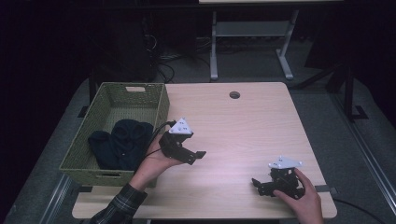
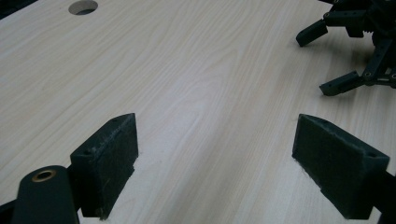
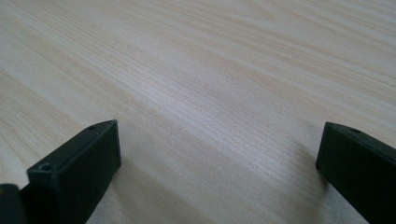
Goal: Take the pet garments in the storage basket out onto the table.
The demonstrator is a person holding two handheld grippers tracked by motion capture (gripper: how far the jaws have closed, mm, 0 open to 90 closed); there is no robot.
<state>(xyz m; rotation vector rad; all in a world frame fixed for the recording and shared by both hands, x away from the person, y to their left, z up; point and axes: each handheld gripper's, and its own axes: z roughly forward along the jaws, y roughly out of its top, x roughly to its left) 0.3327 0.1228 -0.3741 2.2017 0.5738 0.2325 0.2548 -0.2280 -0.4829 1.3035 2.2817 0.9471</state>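
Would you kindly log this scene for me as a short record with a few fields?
surface: wooden table with a round hole near the far edge
basket: green woven, at the table's left side
basket contents: dark cloth
left gripper: open, nothing between the jaws, beside the basket, held above the table
right gripper: open, nothing between the jaws, low at the near right of the table
hands: one on each gripper

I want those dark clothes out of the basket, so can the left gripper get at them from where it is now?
Probably yes. The left gripper is open beside the green basket, which has no lid, and the dark clothes lie exposed. It points away, so it must turn and clear the wall.
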